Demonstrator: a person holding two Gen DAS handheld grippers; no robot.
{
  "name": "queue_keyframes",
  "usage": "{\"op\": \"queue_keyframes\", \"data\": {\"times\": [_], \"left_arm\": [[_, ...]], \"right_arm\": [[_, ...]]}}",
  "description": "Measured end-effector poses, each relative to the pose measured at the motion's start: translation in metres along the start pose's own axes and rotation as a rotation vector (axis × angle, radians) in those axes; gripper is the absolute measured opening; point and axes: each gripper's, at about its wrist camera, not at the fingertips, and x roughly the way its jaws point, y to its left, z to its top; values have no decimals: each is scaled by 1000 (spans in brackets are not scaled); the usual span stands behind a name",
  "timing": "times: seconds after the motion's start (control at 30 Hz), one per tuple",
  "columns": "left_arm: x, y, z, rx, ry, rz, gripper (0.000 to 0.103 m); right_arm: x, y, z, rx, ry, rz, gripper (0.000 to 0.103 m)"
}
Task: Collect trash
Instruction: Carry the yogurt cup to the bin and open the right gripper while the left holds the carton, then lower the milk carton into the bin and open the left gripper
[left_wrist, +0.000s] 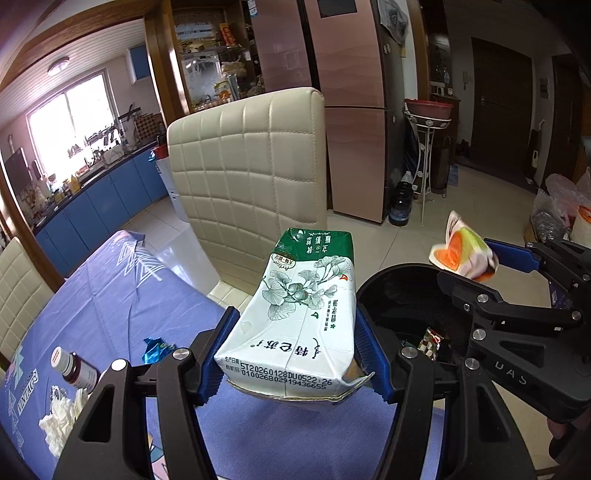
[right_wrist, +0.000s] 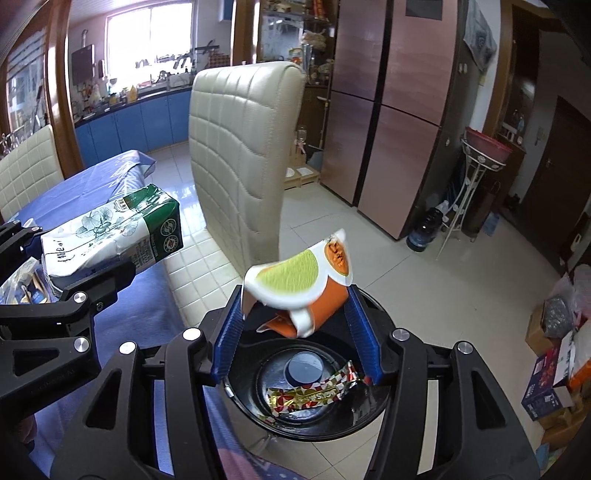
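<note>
My left gripper (left_wrist: 297, 347) is shut on a white and green milk carton (left_wrist: 301, 317), held above the table edge beside the black trash bin (left_wrist: 399, 280). The carton also shows in the right wrist view (right_wrist: 110, 236). My right gripper (right_wrist: 297, 328) holds an orange, white and green wrapper (right_wrist: 303, 288) between its blue pads, directly over the open bin (right_wrist: 314, 424). That wrapper shows in the left wrist view (left_wrist: 463, 254). A gold and red wrapper (right_wrist: 314, 395) lies at the bin's bottom.
A blue tablecloth (left_wrist: 110, 302) carries a blue foil wrapper (left_wrist: 157, 349), a small brown bottle (left_wrist: 75, 369) and crumpled white tissue (left_wrist: 61, 417). A cream padded chair (left_wrist: 247, 162) stands behind the bin. Boxes and bags (right_wrist: 557, 369) sit on the floor at right.
</note>
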Motion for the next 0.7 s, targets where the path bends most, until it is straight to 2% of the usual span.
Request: {"op": "queue_keyframes", "data": {"times": [0.1,0.47,0.7], "left_arm": [[2,-7,3,10,-3,-16,60],[11,-25,11,43,4,-63,60],[17,-42,19,84,11,-93,61]], "right_arm": [[-2,-6,1,26,-16,-19,74],[-1,-21,-1,60,-11,-71,74],[-1,-41,-3,104,-9,-139,74]]}}
